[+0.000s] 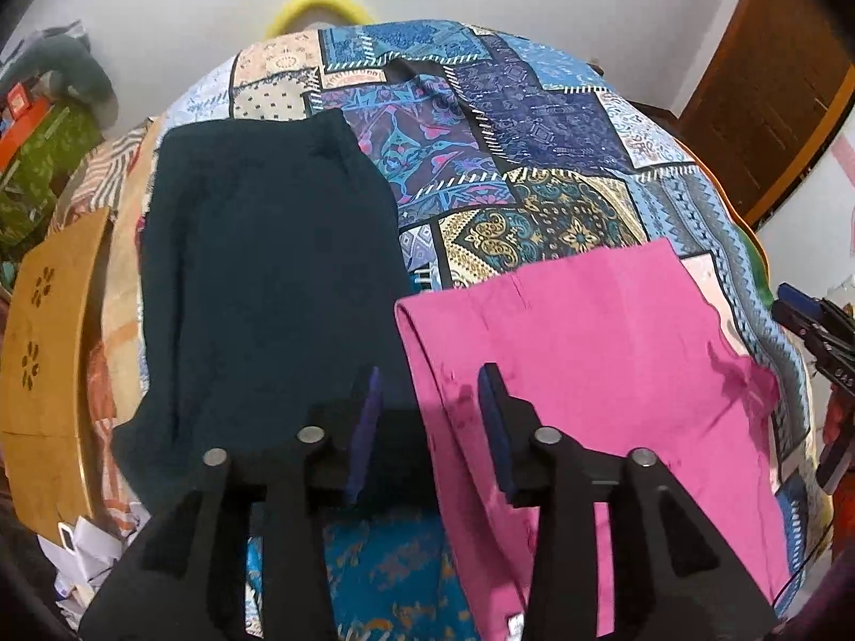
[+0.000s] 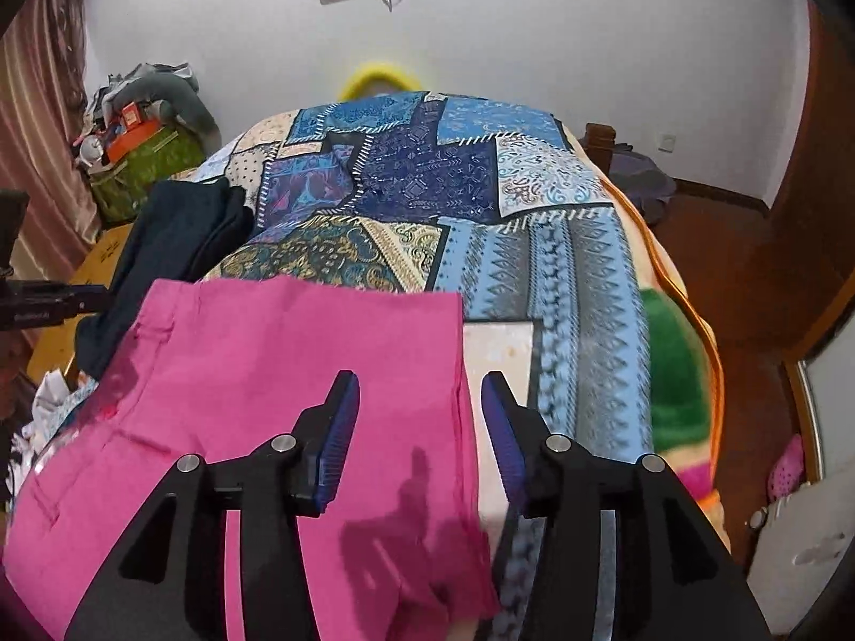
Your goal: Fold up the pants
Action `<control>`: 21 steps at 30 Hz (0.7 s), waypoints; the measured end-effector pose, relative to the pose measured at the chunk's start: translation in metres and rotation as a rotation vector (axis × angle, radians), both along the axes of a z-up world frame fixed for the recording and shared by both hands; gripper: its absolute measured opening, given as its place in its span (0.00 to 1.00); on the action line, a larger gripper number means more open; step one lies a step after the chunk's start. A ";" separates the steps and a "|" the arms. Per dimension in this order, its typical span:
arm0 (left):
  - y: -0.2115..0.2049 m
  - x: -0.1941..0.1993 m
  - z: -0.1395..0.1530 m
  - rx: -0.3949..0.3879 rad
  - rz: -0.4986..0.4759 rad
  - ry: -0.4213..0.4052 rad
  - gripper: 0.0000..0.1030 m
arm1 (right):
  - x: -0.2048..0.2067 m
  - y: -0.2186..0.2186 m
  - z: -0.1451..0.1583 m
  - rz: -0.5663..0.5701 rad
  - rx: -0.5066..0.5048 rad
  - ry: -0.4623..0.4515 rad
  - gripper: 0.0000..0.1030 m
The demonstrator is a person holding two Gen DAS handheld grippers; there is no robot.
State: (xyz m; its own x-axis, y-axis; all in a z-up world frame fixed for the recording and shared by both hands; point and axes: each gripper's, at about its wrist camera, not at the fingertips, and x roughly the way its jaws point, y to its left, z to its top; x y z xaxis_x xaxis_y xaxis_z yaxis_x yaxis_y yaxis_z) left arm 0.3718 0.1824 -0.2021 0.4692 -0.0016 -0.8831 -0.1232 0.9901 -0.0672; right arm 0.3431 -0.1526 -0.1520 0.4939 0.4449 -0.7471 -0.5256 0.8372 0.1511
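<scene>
patchwork bedspread, pink pants, white wall

Soft, even indoor light leaves gripper-shaped shadows on the pink pants, while fisheye distortion bows and darkens the edges, and the nearest fabric looks slightly blurred.

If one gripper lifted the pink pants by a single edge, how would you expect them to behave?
The pink pants would probably sag and drape rather than hold shape: they lie flat with soft creases on the patchwork bedspread. They look thin, so likely light. The folded layers may slide apart, since the open right gripper and left gripper would pinch only one edge.
</scene>
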 end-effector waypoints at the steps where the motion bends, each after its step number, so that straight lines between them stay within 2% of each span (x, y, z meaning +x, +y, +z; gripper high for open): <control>1: 0.001 0.004 -0.002 -0.002 0.004 0.002 0.39 | 0.008 0.005 -0.004 0.002 -0.011 0.011 0.44; 7: 0.007 0.028 -0.023 -0.006 0.007 0.028 0.39 | 0.047 0.025 -0.032 -0.006 -0.016 0.095 0.44; 10: 0.013 0.036 -0.034 -0.012 0.040 0.042 0.39 | 0.066 0.033 -0.043 -0.026 -0.013 0.128 0.44; 13: 0.022 0.040 -0.047 -0.063 0.068 0.048 0.39 | 0.083 0.046 -0.054 -0.029 -0.018 0.146 0.44; 15: 0.022 0.040 -0.049 -0.063 0.068 0.035 0.39 | 0.094 0.053 -0.063 -0.033 -0.037 0.167 0.44; 18: 0.016 0.040 -0.049 -0.026 0.039 0.012 0.30 | 0.103 0.059 -0.078 -0.039 -0.050 0.200 0.44; 19: 0.013 0.040 -0.048 -0.010 0.026 0.004 0.23 | 0.103 0.062 -0.082 -0.035 -0.050 0.194 0.41; 20: 0.010 0.040 -0.048 0.004 0.015 -0.002 0.17 | 0.102 0.065 -0.083 -0.029 -0.058 0.183 0.38; 21: 0.006 0.040 -0.047 0.021 0.004 -0.008 0.14 | 0.100 0.068 -0.085 -0.021 -0.075 0.168 0.29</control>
State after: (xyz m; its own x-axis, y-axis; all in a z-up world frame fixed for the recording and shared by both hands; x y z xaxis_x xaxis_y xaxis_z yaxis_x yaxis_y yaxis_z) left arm 0.4119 0.1889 -0.2495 0.4761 0.0184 -0.8792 -0.1266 0.9908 -0.0478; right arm 0.4431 -0.0844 -0.2366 0.3679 0.3761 -0.8504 -0.4807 0.8598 0.1723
